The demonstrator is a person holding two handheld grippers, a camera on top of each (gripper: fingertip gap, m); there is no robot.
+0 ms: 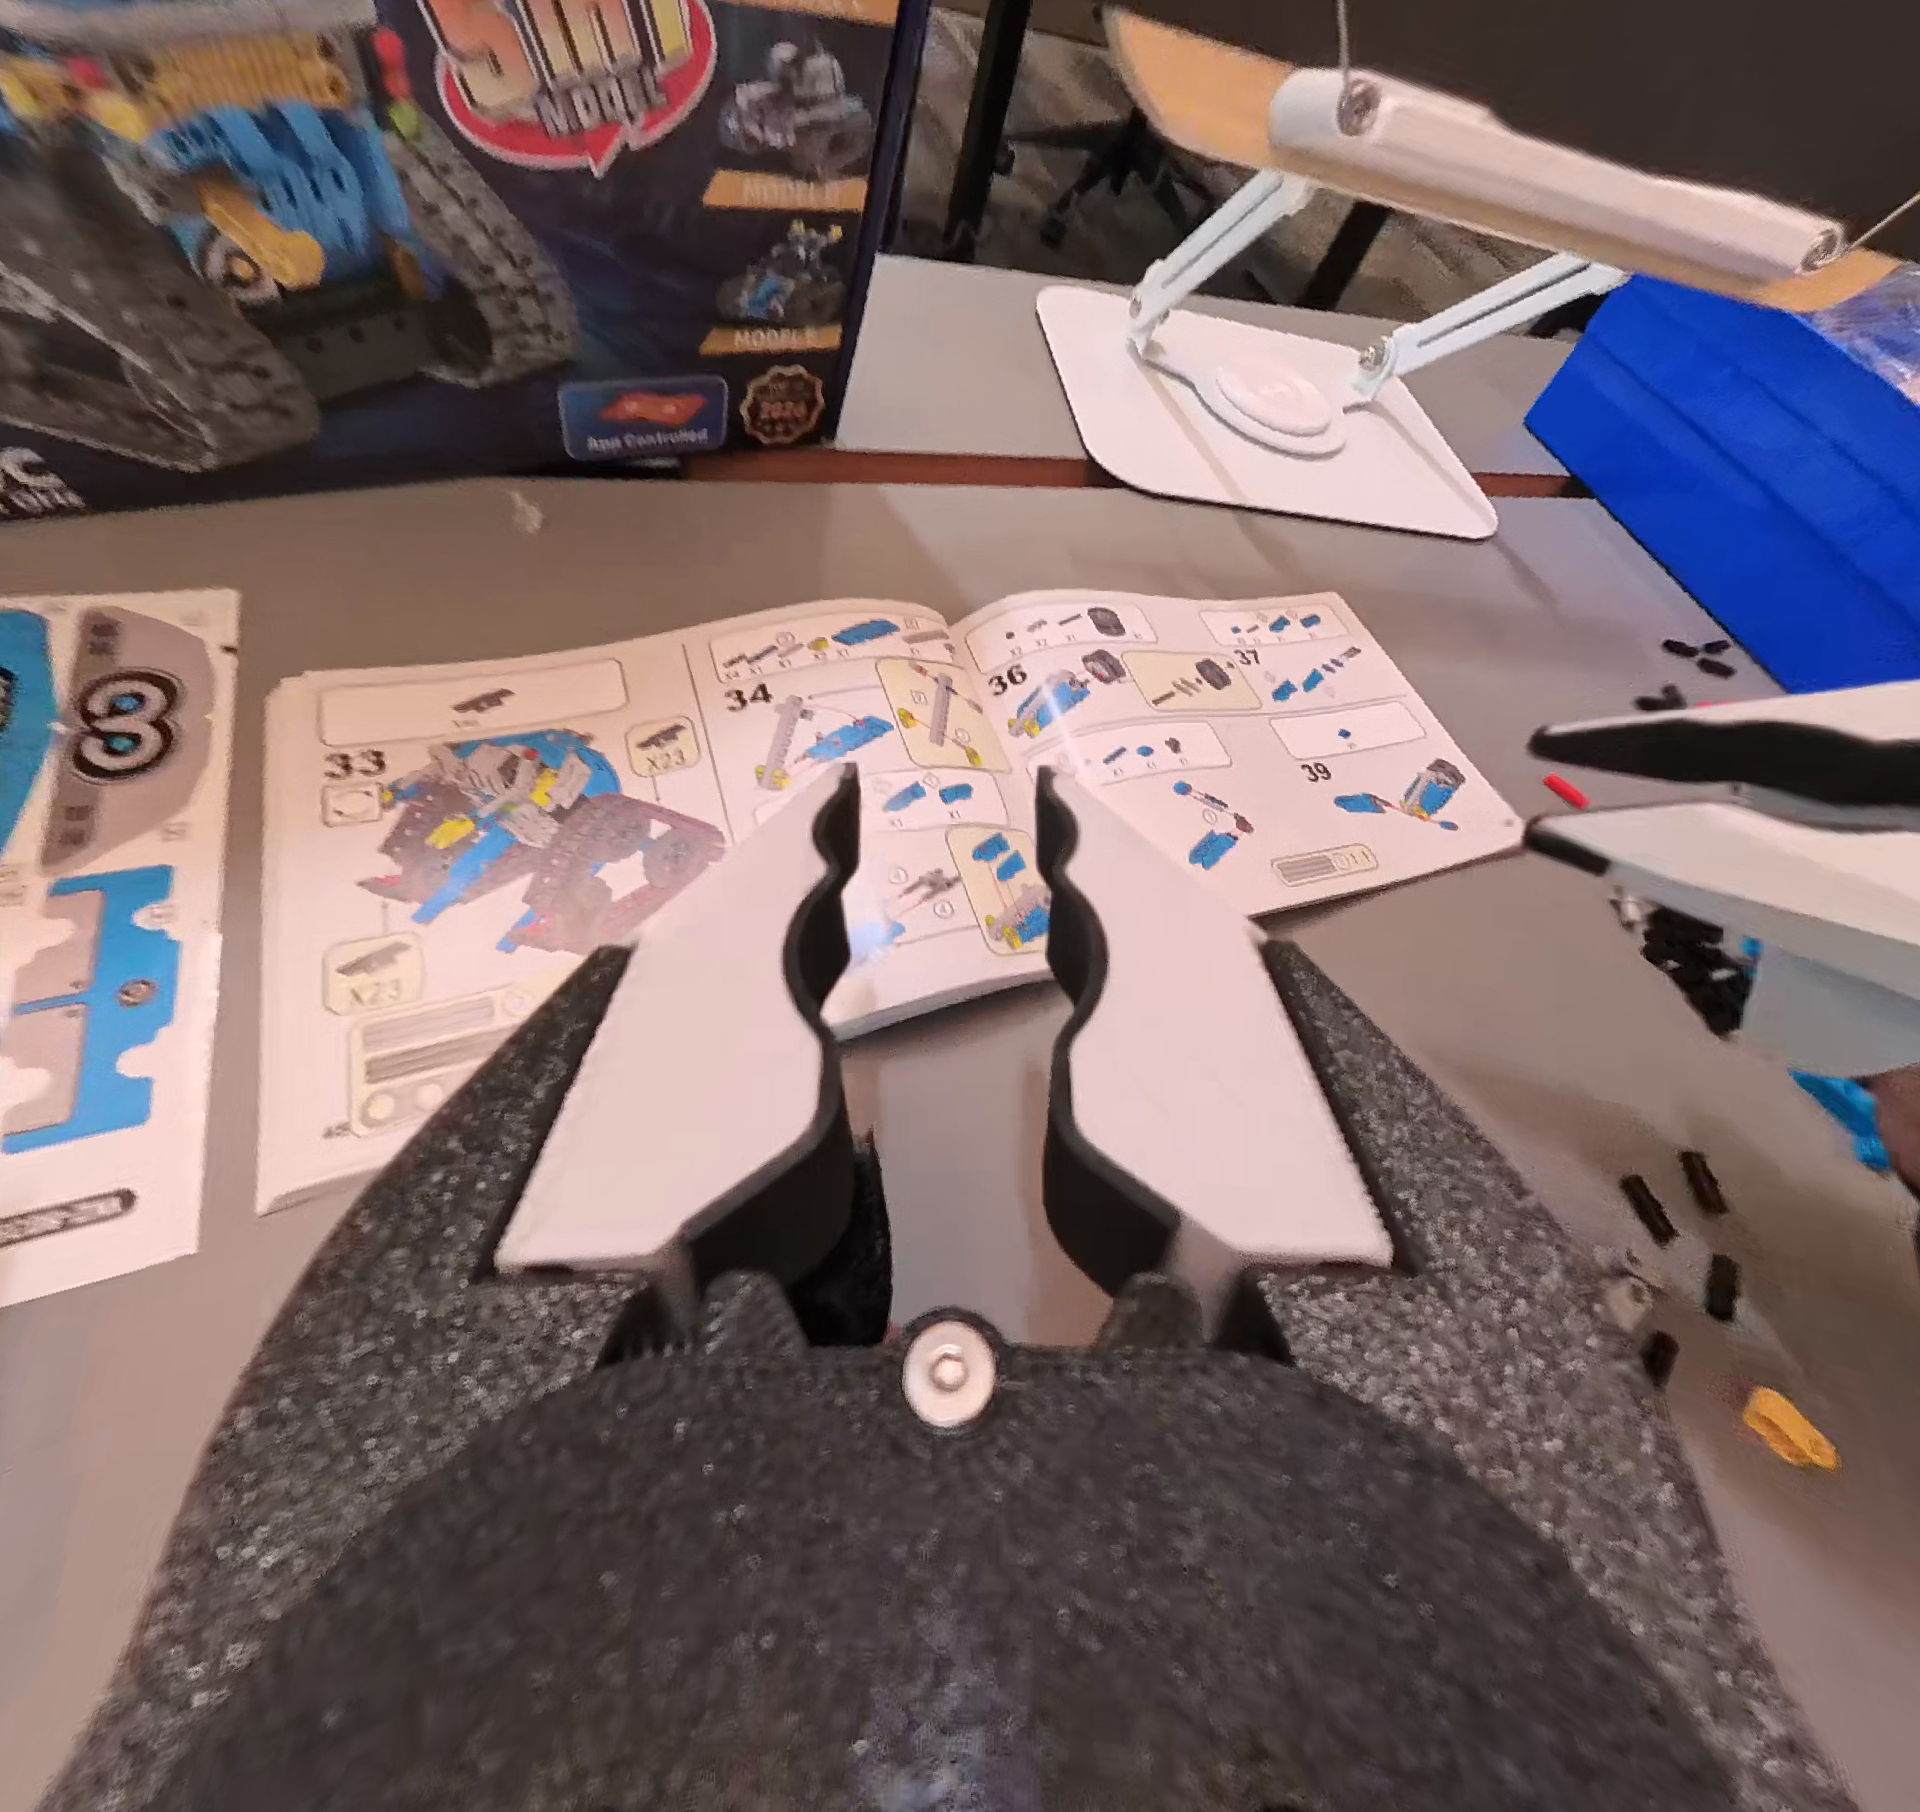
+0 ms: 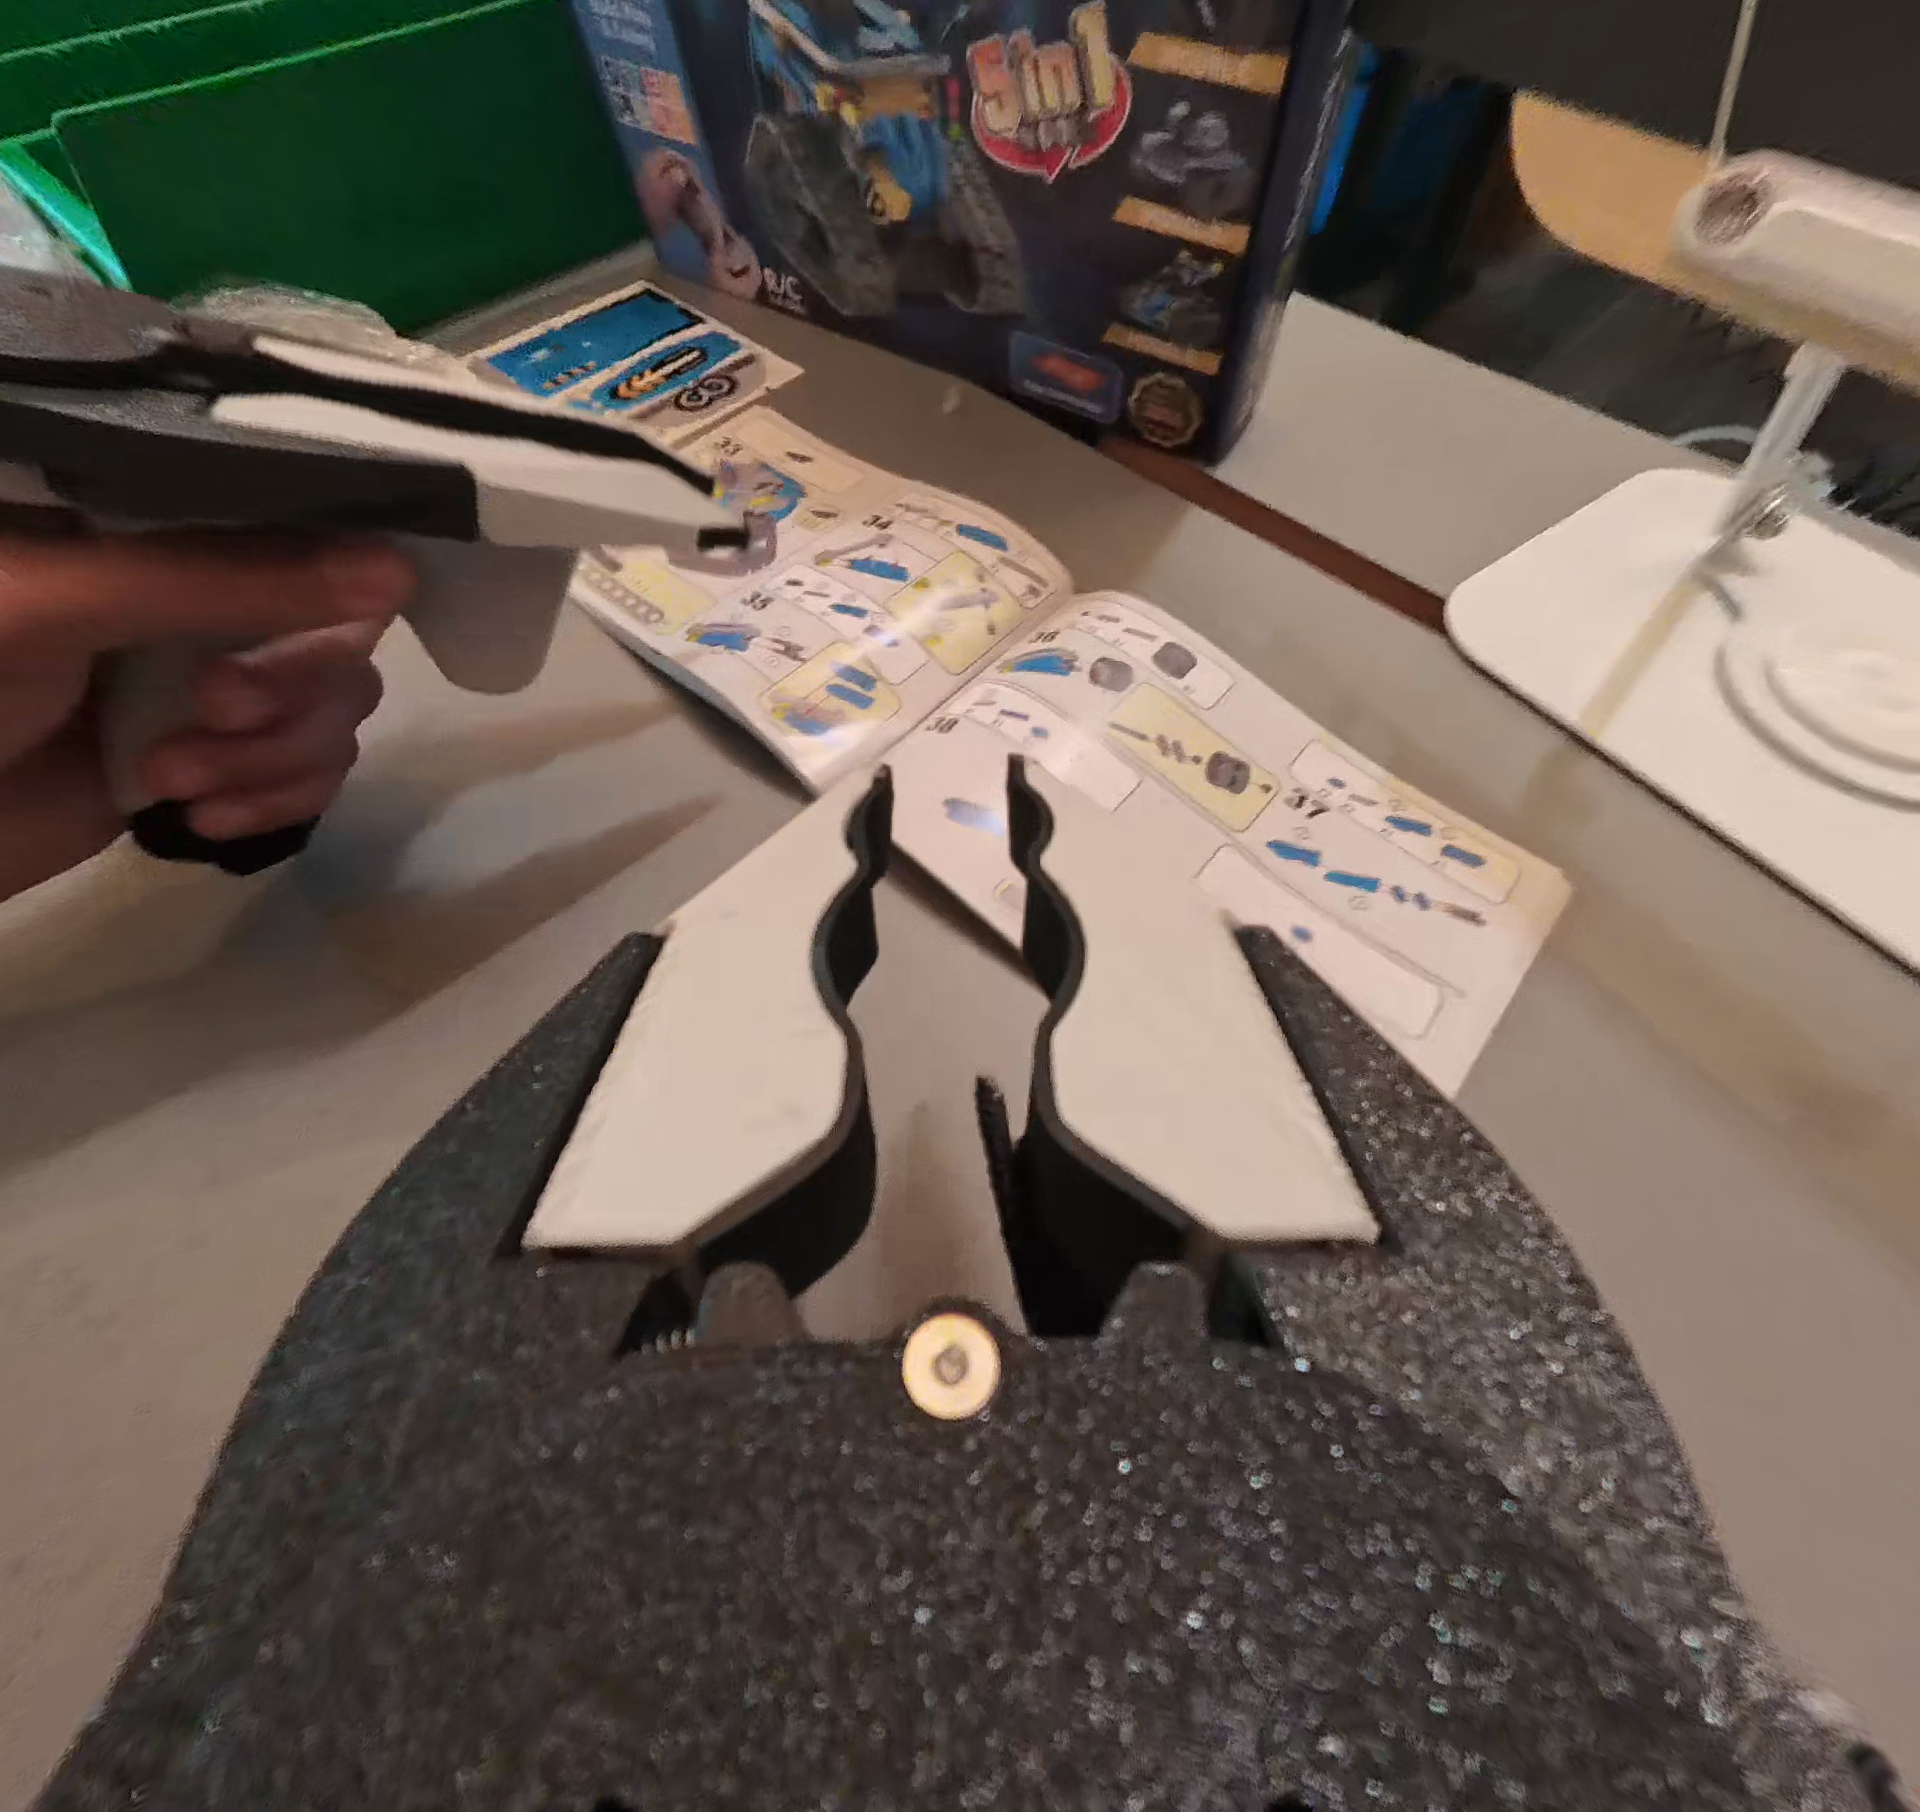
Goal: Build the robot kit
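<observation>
My left gripper (image 1: 945, 791) is open and empty, and hovers over the middle of an open instruction booklet (image 1: 499, 827) lying on the grey table (image 1: 1091, 536). My right gripper (image 2: 948, 783) is open and empty over the right-hand page of the same booklet (image 2: 1164, 723). In the left wrist view the right gripper (image 1: 1532, 788) comes in from the right edge with its jaws apart. In the right wrist view the left gripper (image 2: 717, 510) comes in from the left, held by a hand (image 2: 187, 702), with its tips above the booklet's left page.
A dark toy box (image 1: 520, 204) stands behind the booklet, with a sticker sheet (image 1: 104, 879) to the left. A white stand (image 1: 1278, 412) and a blue bin (image 1: 1745, 474) are at the right. Small black pieces (image 1: 1683, 1232), a yellow piece (image 1: 1787, 1440) and a red piece (image 1: 1564, 791) lie there. Green bins (image 2: 291, 121) stand far left.
</observation>
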